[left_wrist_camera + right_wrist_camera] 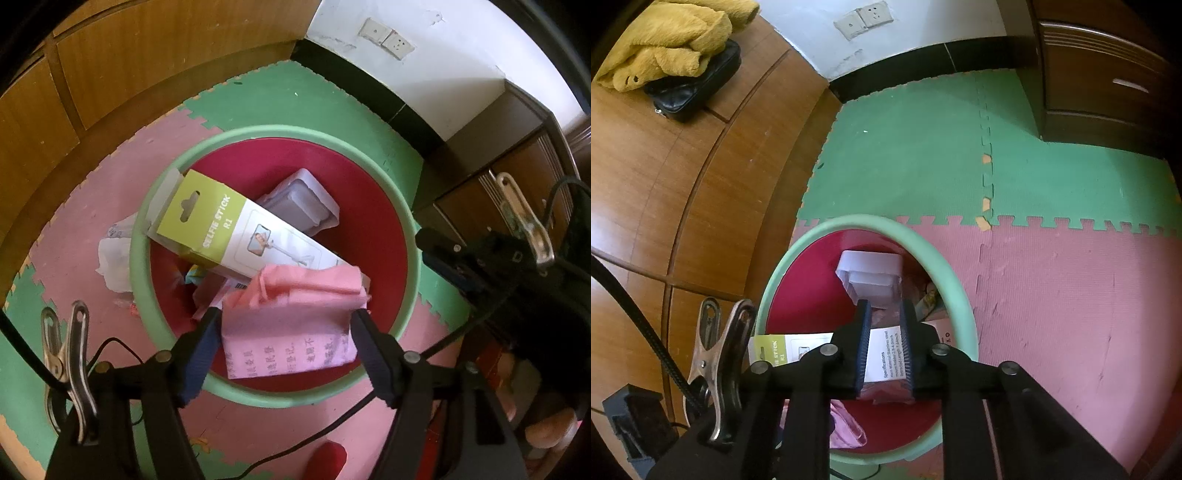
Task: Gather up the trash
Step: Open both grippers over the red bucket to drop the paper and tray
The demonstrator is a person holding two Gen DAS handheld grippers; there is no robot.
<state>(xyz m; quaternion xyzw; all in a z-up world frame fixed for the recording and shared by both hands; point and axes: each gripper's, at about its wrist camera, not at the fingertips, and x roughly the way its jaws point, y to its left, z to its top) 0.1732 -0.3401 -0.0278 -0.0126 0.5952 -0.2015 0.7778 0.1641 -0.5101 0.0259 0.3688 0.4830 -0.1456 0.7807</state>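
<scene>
Left gripper point(286, 321) hangs over the bin point(147, 206), jaws spread wide, and a pink printed paper point(291, 325) sits right between the fingers. It fills the gap from one pad to the other, but whether the pads press on it I cannot tell; its folded upper part lies on the pile inside the bin.

Over to the right gripper point(885, 308): jaws narrow, only a slim gap showing, tips down inside the bin mouth. Something reddish and crumpled shows low between the pads; it is too dim to say whether it is pinched.

The count. One bin, green rim, red inside, standing on the foam floor mat point(1071, 295) just beside the wooden cabinet point(665, 221). In the bin: one selfie stick box point(221, 229) leaning with its yellow-green end on the rim, one clear plastic tray point(306, 199) behind it, the one pink paper, and some small scraps underneath that I cannot sort out.

Outside the bin, one crumpled white wrapper point(112, 258) lies on the mat, touching the bin's outer wall.

On the cabinet top: one yellow cloth point(672, 40) heaped on one black pouch point(698, 88). Two wall sockets point(864, 18) side by side on the white wall.
</scene>
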